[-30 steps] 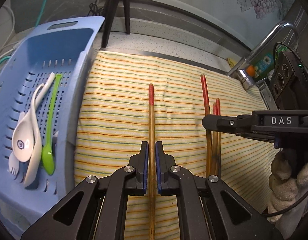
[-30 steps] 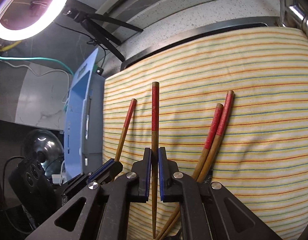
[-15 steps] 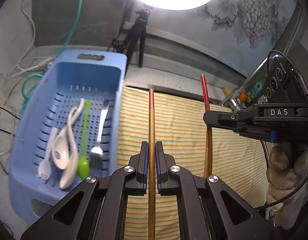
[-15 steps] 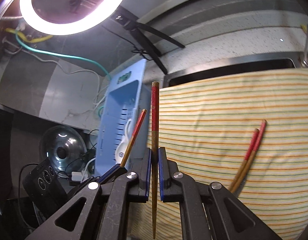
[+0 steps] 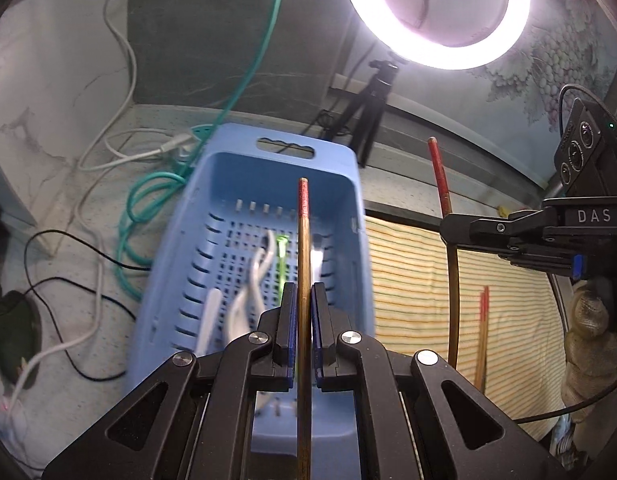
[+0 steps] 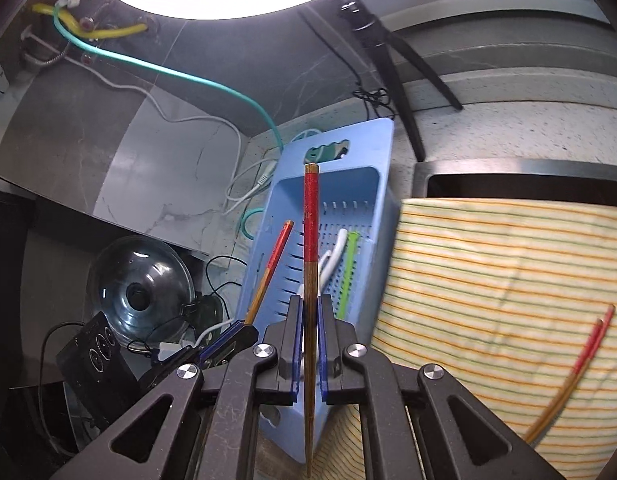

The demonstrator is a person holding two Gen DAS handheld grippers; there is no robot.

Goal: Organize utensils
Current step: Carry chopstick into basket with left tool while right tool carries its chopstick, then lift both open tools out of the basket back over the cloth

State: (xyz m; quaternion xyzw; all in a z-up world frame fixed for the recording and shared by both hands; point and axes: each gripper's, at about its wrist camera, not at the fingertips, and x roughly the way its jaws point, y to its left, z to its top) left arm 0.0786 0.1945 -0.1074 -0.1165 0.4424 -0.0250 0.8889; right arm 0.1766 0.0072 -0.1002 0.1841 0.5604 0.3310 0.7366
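Chopsticks fill both grippers: left gripper (image 5: 303, 312) is clamped on one red-tipped chopstick (image 5: 303, 248) above the blue basket (image 5: 228, 184), right gripper (image 6: 307, 332) pinches another chopstick (image 6: 311, 240); a remaining pair (image 6: 580, 368) lies near the striped cloth's (image 6: 488, 260) right edge

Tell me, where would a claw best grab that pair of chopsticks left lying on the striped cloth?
Probably from above, around mid-length of the chopstick pair. They lie flat and side by side on the striped cloth, so fingers closing across the thin shafts could pinch both at once near their balance point.
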